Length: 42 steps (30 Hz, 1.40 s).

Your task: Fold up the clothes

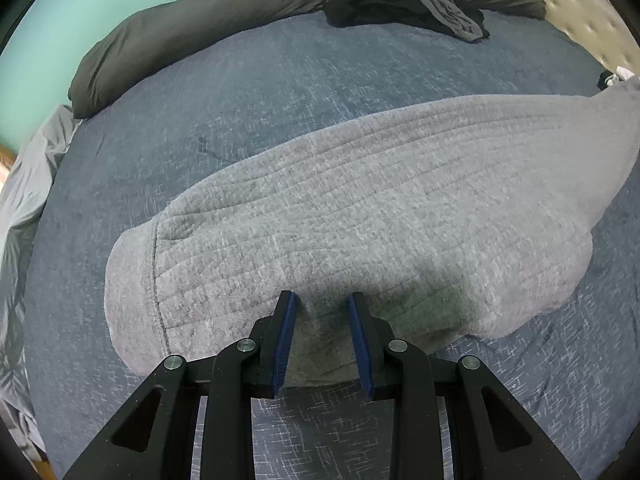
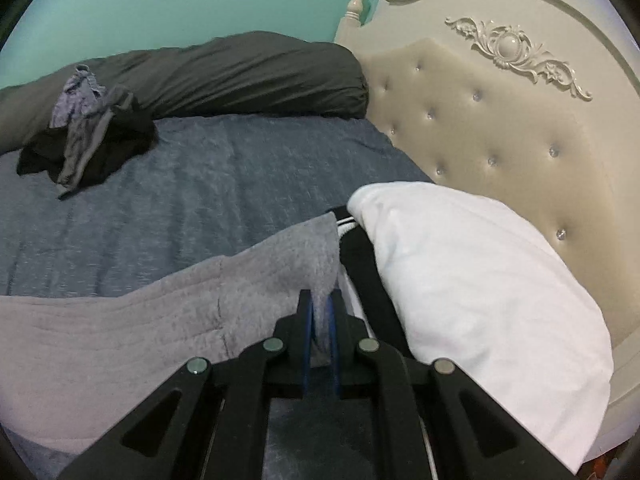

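A: Left wrist view first. The grey garment [image 1: 360, 208] lies spread across the middle of the frame on the blue bedspread [image 1: 260, 80]. The left gripper [image 1: 322, 304] is at bottom centre, jaws partly spread, with a bunched bit of the garment's near edge between the blue pads [image 1: 285, 340]. Can't tell if they actually press it.

B: Right wrist?

A: The right gripper [image 2: 320, 308] is at bottom centre, jaws pressed together, pinching a raised fold of that grey garment [image 2: 140, 320]. Cloth runs off to lower left.

B: Only in that view?

A: A white pillow [image 2: 480, 280] at lower right, a cream tufted headboard [image 2: 500, 140] at upper right, and a black item with white stripes [image 2: 360, 248] wedged between the pillow and the garment. The left view only catches a sliver of the headboard.

B: Shared stuff?

A: One dark bolster [image 2: 240, 76] along the teal wall [image 2: 180, 0], plus one small heap of dark and bluish clothes [image 2: 88, 136], upper left in the right view, top centre in the left. The heap is well apart from both grippers.

B: Counts?

A: Two grippers, one grey garment, one pillow, one bolster, one heap.
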{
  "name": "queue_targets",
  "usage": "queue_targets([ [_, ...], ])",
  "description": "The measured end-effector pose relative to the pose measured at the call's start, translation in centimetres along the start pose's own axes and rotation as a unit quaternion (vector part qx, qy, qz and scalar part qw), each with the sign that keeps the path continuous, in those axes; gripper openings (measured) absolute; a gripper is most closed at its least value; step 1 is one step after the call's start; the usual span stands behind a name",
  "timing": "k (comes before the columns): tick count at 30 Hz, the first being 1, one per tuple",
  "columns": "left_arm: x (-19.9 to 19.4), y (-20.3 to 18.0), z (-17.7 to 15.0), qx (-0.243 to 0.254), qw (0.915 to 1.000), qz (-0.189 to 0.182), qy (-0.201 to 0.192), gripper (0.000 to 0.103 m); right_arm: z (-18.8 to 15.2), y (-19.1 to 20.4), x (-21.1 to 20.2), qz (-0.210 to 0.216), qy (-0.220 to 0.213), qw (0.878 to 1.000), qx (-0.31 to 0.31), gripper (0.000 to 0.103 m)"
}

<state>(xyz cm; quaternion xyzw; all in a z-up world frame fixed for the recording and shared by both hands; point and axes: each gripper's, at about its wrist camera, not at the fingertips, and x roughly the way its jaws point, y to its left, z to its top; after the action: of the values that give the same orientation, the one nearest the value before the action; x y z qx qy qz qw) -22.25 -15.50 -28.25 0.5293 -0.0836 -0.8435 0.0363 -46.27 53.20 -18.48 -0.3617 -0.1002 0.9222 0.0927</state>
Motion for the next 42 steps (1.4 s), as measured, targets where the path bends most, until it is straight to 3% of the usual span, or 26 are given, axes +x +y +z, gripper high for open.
queue_targets([
  [5, 0.1, -0.1, -0.3, 0.001, 1.0000, -0.002, -0.004, 0.030, 1.2, -1.5, -0.2, -0.014, -0.041, 0.999, 0.015, 0.007],
  [9, 0.4, -0.4, -0.3, -0.006, 1.0000, -0.001, -0.005, 0.030, 1.9, -1.1, 1.0, -0.015, -0.037, 0.999, 0.010, 0.007],
  [19, 1.0, -1.4, -0.6, 0.002, 1.0000, -0.002, 0.000, 0.033, -2.3, 0.6, 6.9, -0.017, 0.061, 0.998, -0.004, 0.007],
  [24, 1.1, -1.4, -0.5, -0.001, 1.0000, -0.002, -0.001, 0.034, -3.1, 0.7, 8.5, -0.019, 0.085, 0.996, -0.031, 0.008],
  [30, 0.8, -1.4, -0.7, -0.001, 1.0000, -0.001, -0.003, 0.034, -2.8, 1.6, 7.4, -0.068, 0.058, 0.993, -0.074, 0.037],
  [33, 0.5, -1.3, -0.7, -0.007, 0.9999, -0.006, -0.008, 0.034, -2.6, 1.0, 5.7, -0.072, 0.034, 0.995, -0.057, 0.038],
  [36, -0.3, -1.1, -0.9, -0.013, 0.9997, -0.011, -0.020, 0.034, -2.6, 0.9, 4.0, -0.036, 0.028, 0.998, -0.035, 0.038],
  [42, -1.7, 0.3, -1.7, -0.045, 0.9982, -0.021, -0.032, 0.034, -4.2, 4.2, -0.5, 0.098, 0.025, 0.995, 0.014, 0.038],
])
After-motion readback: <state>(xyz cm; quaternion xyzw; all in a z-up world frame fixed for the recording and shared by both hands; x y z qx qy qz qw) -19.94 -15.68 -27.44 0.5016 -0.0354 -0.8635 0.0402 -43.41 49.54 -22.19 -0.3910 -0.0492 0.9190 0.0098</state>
